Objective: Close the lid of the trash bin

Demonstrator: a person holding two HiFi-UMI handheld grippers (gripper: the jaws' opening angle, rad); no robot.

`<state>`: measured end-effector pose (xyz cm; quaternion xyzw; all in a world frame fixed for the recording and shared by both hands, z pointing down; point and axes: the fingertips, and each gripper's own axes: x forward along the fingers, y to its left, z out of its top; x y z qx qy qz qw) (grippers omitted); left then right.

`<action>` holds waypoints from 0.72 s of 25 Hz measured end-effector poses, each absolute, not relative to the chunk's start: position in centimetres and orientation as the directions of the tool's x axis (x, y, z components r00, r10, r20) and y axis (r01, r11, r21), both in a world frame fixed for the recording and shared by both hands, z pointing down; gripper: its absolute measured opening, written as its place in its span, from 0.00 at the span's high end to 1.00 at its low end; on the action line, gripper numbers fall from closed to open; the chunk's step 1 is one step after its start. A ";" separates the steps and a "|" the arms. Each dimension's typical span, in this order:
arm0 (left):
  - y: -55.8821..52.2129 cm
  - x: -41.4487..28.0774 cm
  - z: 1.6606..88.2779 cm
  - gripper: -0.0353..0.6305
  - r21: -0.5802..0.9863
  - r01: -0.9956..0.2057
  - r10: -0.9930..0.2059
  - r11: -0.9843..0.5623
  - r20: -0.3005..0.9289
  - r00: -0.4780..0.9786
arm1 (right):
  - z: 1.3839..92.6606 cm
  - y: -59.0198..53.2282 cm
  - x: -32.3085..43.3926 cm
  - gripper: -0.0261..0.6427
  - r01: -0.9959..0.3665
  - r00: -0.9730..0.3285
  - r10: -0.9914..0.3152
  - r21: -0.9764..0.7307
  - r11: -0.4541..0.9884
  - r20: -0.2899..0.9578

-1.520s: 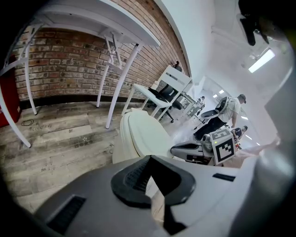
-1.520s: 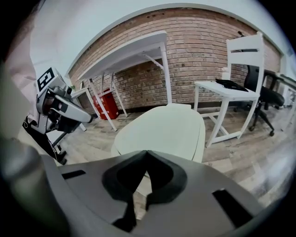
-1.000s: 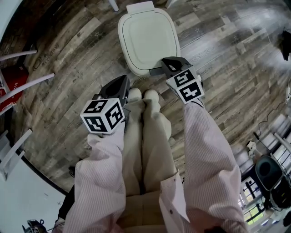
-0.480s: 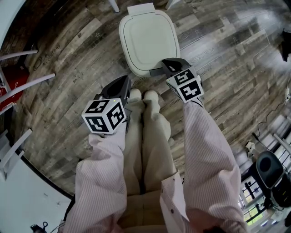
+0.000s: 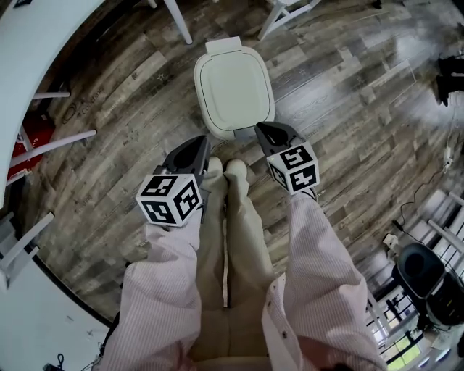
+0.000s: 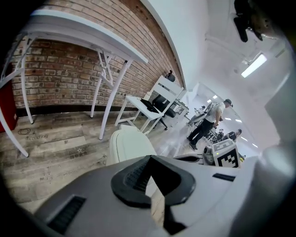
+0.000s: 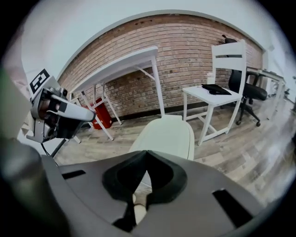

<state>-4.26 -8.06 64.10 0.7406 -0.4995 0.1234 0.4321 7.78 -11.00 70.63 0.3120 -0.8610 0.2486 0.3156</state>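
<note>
The cream trash bin (image 5: 233, 90) stands on the wood floor with its lid flat down. It also shows past the jaws in the left gripper view, trash bin (image 6: 128, 142), and in the right gripper view, trash bin (image 7: 167, 134). My left gripper (image 5: 201, 143) hangs just short of the bin's near left corner, jaws together and empty. My right gripper (image 5: 262, 130) hovers at the bin's near right corner, apart from it, also shut on nothing. Both sets of tips meet in their own views: left gripper (image 6: 149, 160), right gripper (image 7: 147, 153).
A white folding table (image 5: 43, 43) and its legs stand at the left, with a red object (image 5: 32, 138) beneath. White chair legs (image 5: 286, 11) rise behind the bin. The person's shoes (image 5: 225, 168) touch the bin's front. Another person (image 6: 206, 127) stands far off.
Both grippers have lifted up and away from the bin's front edge. The bin now looks smaller and farther, and its lid stays down.
</note>
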 end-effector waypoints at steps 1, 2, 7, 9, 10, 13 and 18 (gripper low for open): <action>-8.1 -4.1 63.3 0.96 0.516 -0.846 -0.638 -0.135 0.608 0.473 | 69.6 -10.9 7.8 0.96 -0.693 -0.610 -0.384 -0.231 0.683 0.693; -8.1 -4.0 62.5 0.96 0.515 -0.845 -0.641 -0.142 0.603 0.475 | 68.6 -10.9 7.8 0.96 -0.691 -0.613 -0.389 -0.229 0.686 0.687; -7.7 -3.3 58.0 0.96 0.510 -0.845 -0.661 -0.164 0.579 0.478 | 62.9 -10.5 7.8 0.96 -0.714 -0.630 -0.442 -0.252 0.653 0.639; -8.0 -3.1 56.2 0.96 0.508 -0.844 -0.672 -0.174 0.565 0.478 | 60.9 -10.8 7.8 0.96 -0.722 -0.636 -0.463 -0.264 0.639 0.618; -8.3 -3.0 55.5 0.96 0.507 -0.843 -0.678 -0.179 0.558 0.479 | 60.0 -10.9 7.7 0.96 -0.722 -0.640 -0.469 -0.268 0.638 0.609; -9.4 -3.3 53.2 0.96 0.492 -0.847 -0.698 -0.202 0.534 0.477 | 57.4 -11.7 7.1 0.96 -0.723 -0.646 -0.494 -0.260 0.640 0.582; -10.5 -4.1 49.3 0.96 0.461 -0.856 -0.738 -0.231 0.491 0.464 | 53.1 -13.1 7.3 0.96 -0.745 -0.645 -0.565 -0.260 0.614 0.515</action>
